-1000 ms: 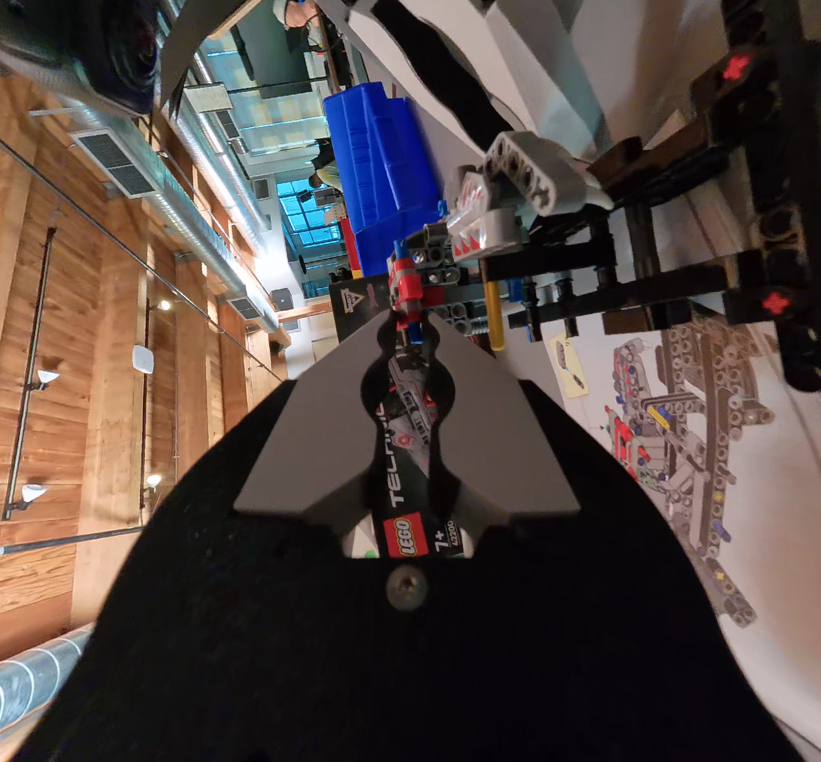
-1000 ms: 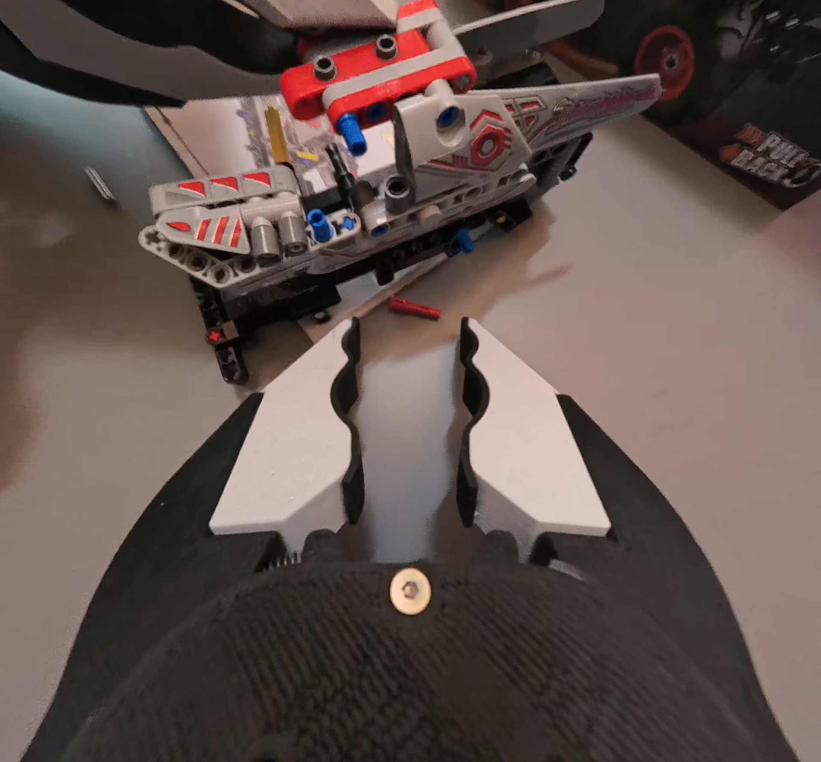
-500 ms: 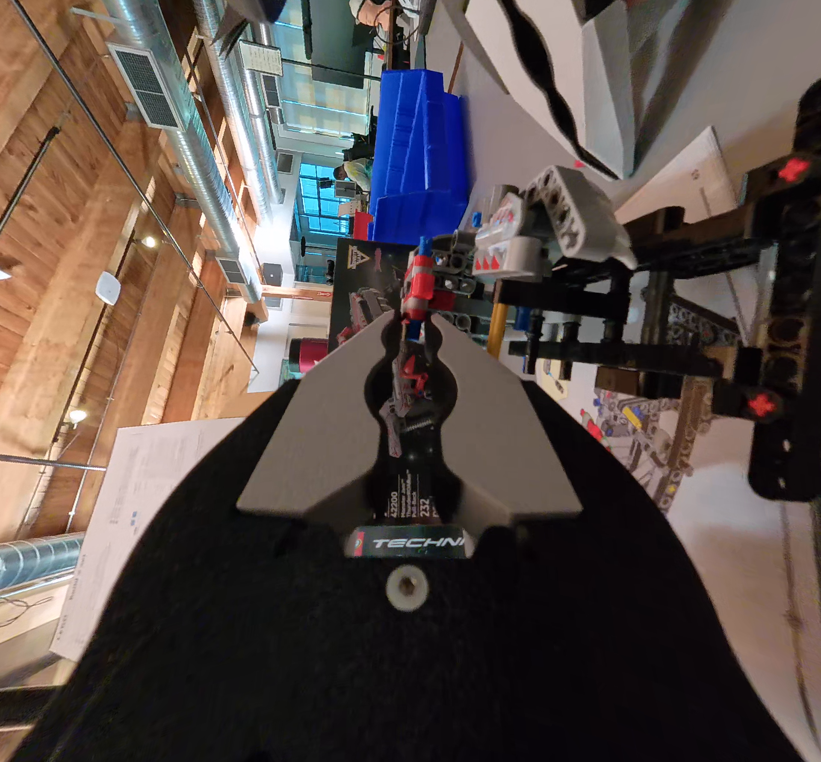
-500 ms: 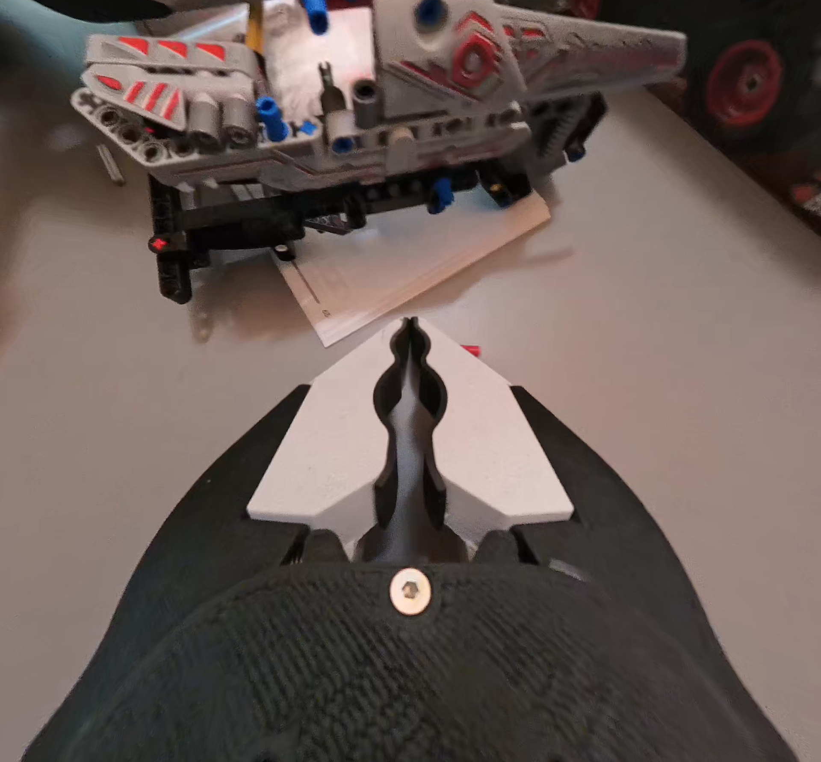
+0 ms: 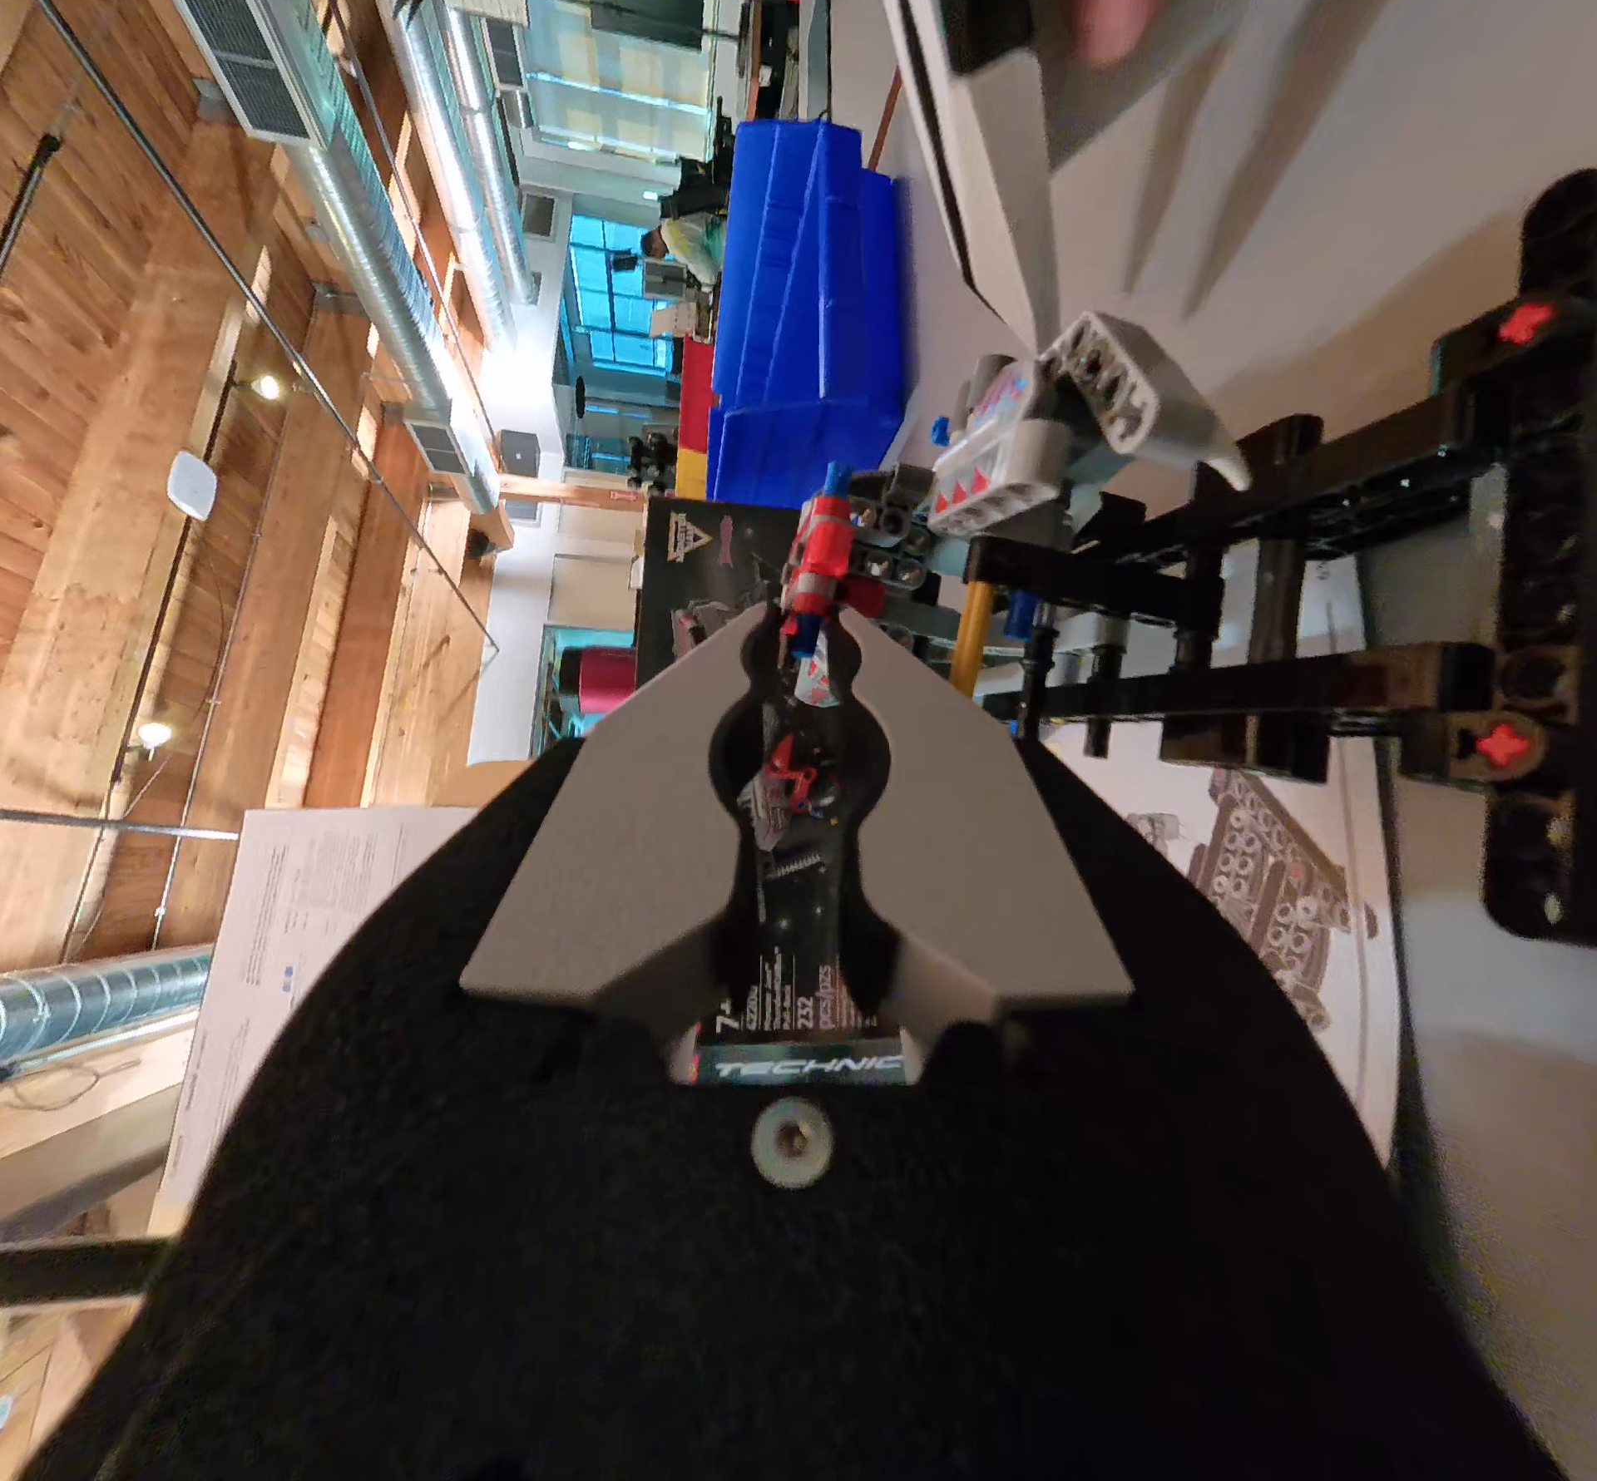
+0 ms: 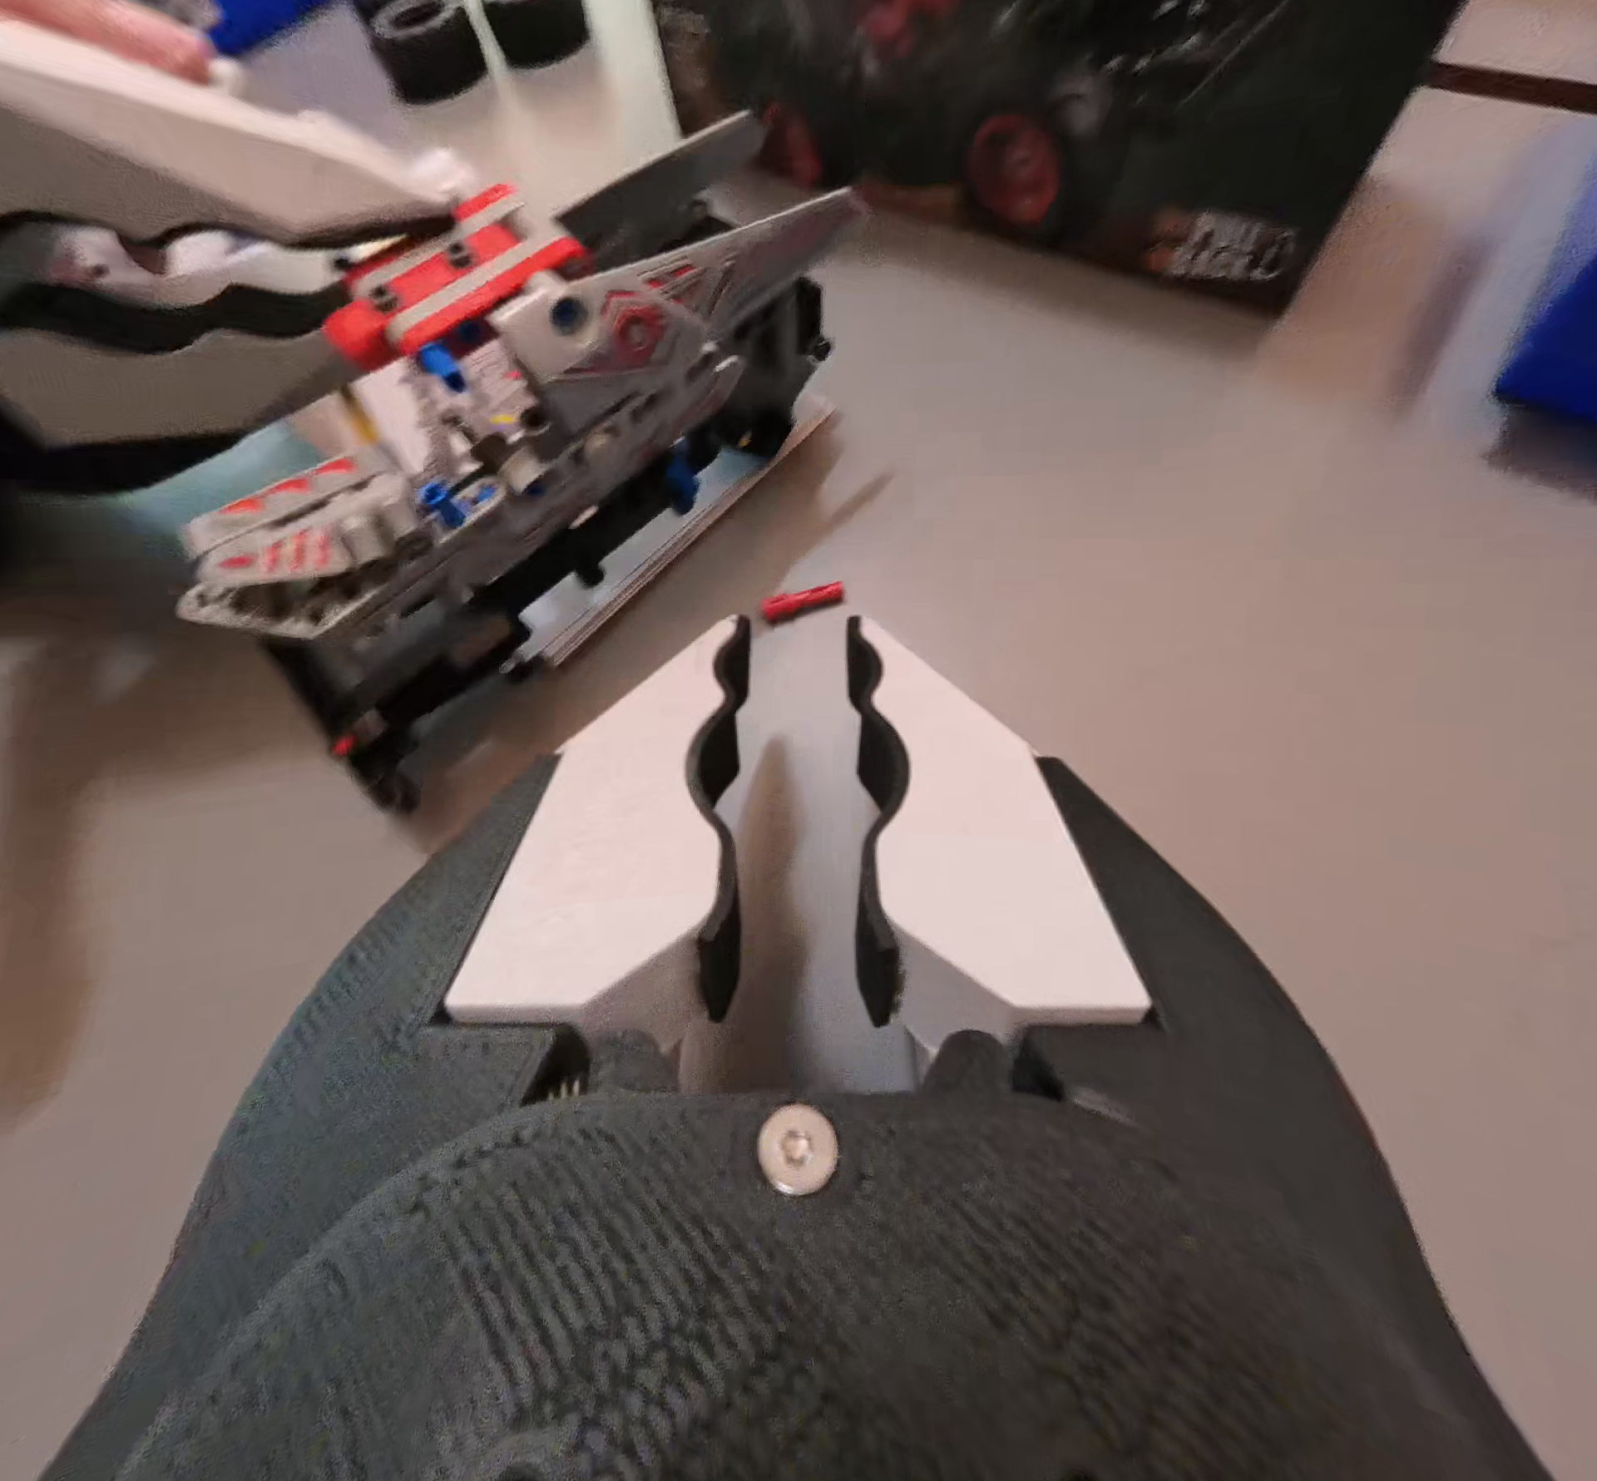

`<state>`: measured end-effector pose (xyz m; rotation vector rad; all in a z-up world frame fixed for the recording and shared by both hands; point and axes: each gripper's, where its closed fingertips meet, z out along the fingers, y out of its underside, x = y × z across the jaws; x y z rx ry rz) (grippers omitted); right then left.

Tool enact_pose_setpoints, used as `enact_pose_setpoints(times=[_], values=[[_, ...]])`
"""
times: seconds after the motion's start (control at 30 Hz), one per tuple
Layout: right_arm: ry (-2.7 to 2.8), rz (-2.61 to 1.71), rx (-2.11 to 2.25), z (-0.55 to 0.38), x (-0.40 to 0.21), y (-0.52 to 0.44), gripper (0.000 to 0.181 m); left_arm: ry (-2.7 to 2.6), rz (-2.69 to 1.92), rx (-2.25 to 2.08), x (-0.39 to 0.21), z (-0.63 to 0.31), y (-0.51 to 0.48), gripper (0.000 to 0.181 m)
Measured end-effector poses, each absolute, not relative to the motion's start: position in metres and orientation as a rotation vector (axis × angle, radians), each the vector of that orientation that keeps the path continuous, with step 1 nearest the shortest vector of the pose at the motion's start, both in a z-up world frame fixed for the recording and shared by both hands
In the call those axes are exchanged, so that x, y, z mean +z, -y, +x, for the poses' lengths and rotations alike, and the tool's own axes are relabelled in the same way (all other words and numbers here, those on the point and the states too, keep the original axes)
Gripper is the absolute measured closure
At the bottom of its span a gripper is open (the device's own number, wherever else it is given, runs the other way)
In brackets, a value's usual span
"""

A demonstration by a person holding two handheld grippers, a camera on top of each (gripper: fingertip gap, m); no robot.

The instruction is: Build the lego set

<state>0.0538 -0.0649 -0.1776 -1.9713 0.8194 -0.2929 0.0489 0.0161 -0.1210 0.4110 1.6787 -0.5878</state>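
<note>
The half-built lego model sits on the table, partly on an instruction booklet. The left gripper is closed on the red block at the model's top. The right gripper is open and holds nothing; a small red pin lies just beyond its tips, beside the model. The set's box stands behind the model.

A pale grey table carries an open instruction booklet with the half-built lego model standing on it, a loose red pin just beside the booklet, four black tyres, a dark set box and blue bins.
</note>
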Motion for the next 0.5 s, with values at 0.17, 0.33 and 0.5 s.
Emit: enact_pose_setpoints(times=[0.17, 0.33, 0.5], values=[[-0.977, -1.986, -0.289, 0.070, -0.197, 0.043, 0.148, -1.693, 0.295, -0.567, -0.120, 0.057, -0.024, 0.175], [-1.022, -2.085, -0.343, 0.074, -0.210, 0.038, 0.159, -1.681, 0.288, -0.537, -0.123, 0.052, -0.017, 0.174], [-0.922, -2.180, -0.404, 0.070, -0.212, 0.052, 0.178, -1.678, 0.285, -0.520, -0.125, 0.044, -0.005, 0.173]])
